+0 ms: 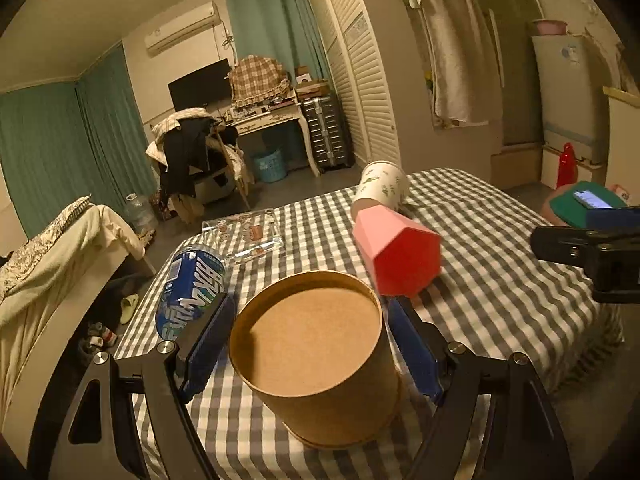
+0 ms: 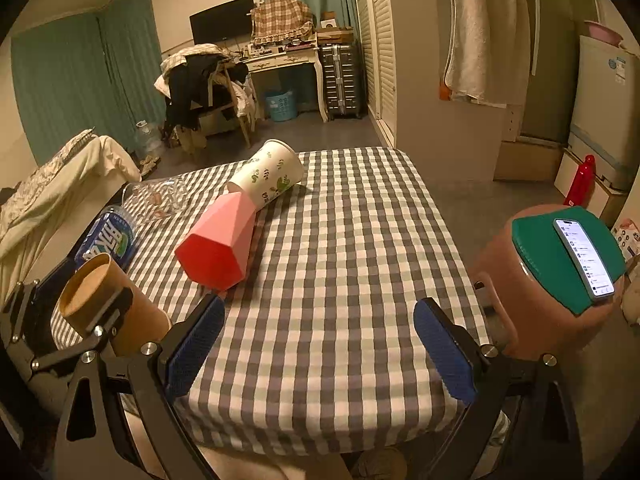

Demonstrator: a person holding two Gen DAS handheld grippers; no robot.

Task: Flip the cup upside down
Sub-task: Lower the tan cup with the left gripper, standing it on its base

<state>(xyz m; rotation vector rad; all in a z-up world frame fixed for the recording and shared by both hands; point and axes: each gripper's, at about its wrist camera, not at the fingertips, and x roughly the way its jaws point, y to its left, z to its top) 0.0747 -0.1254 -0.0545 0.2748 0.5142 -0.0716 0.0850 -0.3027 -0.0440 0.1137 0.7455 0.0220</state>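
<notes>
A brown paper cup [image 1: 316,360] stands upside down on the checked tablecloth [image 1: 500,288], its flat base facing up. My left gripper [image 1: 310,352] has its blue pads on either side of the cup, with small gaps showing; the jaws are open around it. In the right wrist view the same cup [image 2: 108,304] shows at the left between the left gripper's fingers. My right gripper [image 2: 320,348] is open and empty above the near part of the table.
A pink hexagonal cup [image 1: 396,248] and a white leaf-print paper cup [image 1: 380,186] lie on their sides mid-table. A blue-labelled bottle [image 1: 192,292] and a clear glass dish [image 1: 244,232] are at the left. A stool with a phone [image 2: 560,272] stands right of the table.
</notes>
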